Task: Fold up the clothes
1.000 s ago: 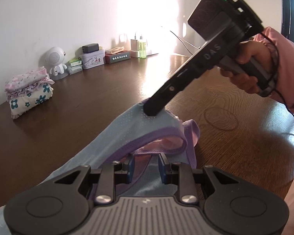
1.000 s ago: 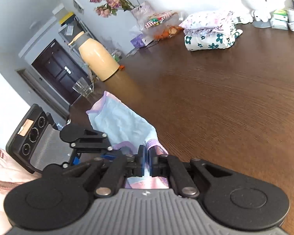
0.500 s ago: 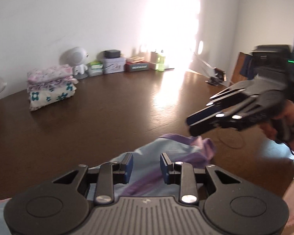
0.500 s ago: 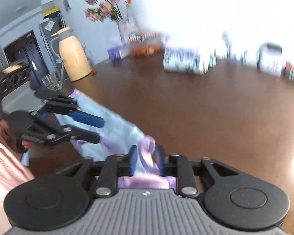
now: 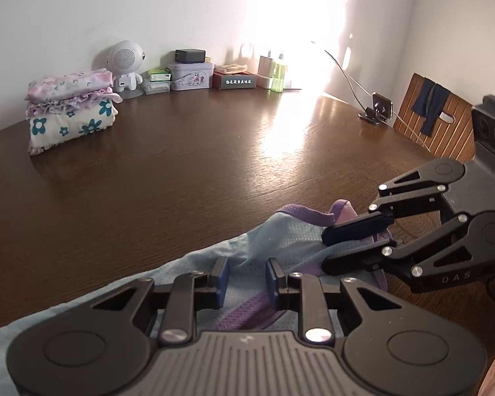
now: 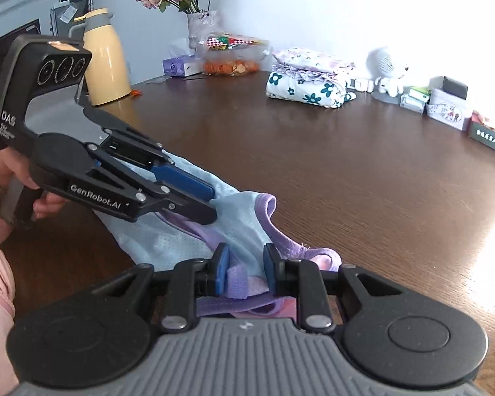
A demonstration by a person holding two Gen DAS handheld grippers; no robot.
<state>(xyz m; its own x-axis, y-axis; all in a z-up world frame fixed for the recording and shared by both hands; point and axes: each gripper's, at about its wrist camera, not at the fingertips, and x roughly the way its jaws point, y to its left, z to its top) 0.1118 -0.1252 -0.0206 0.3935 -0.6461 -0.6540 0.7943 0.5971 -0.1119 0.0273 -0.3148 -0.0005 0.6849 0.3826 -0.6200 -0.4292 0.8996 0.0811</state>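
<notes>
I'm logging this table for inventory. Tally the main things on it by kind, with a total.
Grippers: 2, left gripper and right gripper
Blue garment: 1
Stack of folded clothes: 1
Yellow flask: 1
Vase of flowers: 1
Total: 6

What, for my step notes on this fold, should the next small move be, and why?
Probably close the right gripper: its fingers stand apart around the purple trim of the blue garment, not yet pinching it, so nothing can be lifted to fold.
</notes>
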